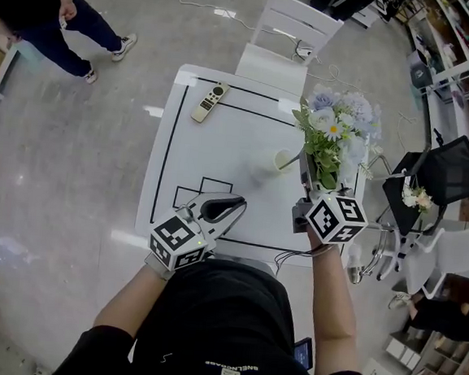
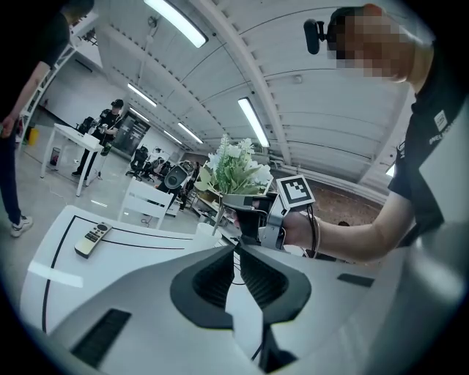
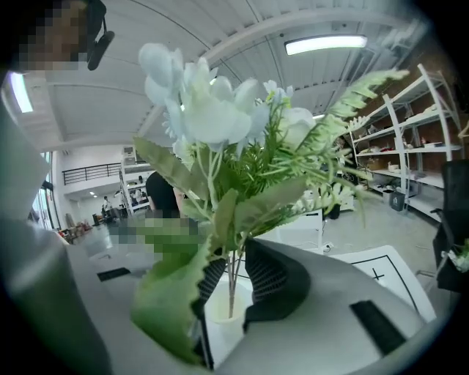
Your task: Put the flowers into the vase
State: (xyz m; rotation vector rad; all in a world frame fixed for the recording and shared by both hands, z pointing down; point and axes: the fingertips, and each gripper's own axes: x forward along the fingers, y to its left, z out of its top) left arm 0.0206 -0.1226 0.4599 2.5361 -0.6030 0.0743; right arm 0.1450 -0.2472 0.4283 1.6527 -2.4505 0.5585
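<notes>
A bunch of white and pale blue flowers (image 1: 338, 126) with green leaves stands upright over the table's right side, my right gripper (image 1: 309, 179) shut on its stems. In the right gripper view the thin stems (image 3: 233, 275) run down between the jaws, and their lower ends reach the mouth of the white vase (image 3: 223, 311). The vase (image 1: 281, 160) stands on the white table (image 1: 214, 140), just left of the bunch. My left gripper (image 1: 240, 201) hovers at the table's near edge, shut with nothing in it (image 2: 236, 249).
A remote control (image 1: 209, 101) lies at the table's far left. Black lines mark the tabletop. A white chair (image 1: 285, 32) stands behind the table and a black chair (image 1: 448, 173) to the right. A person (image 1: 46, 11) walks at the top left.
</notes>
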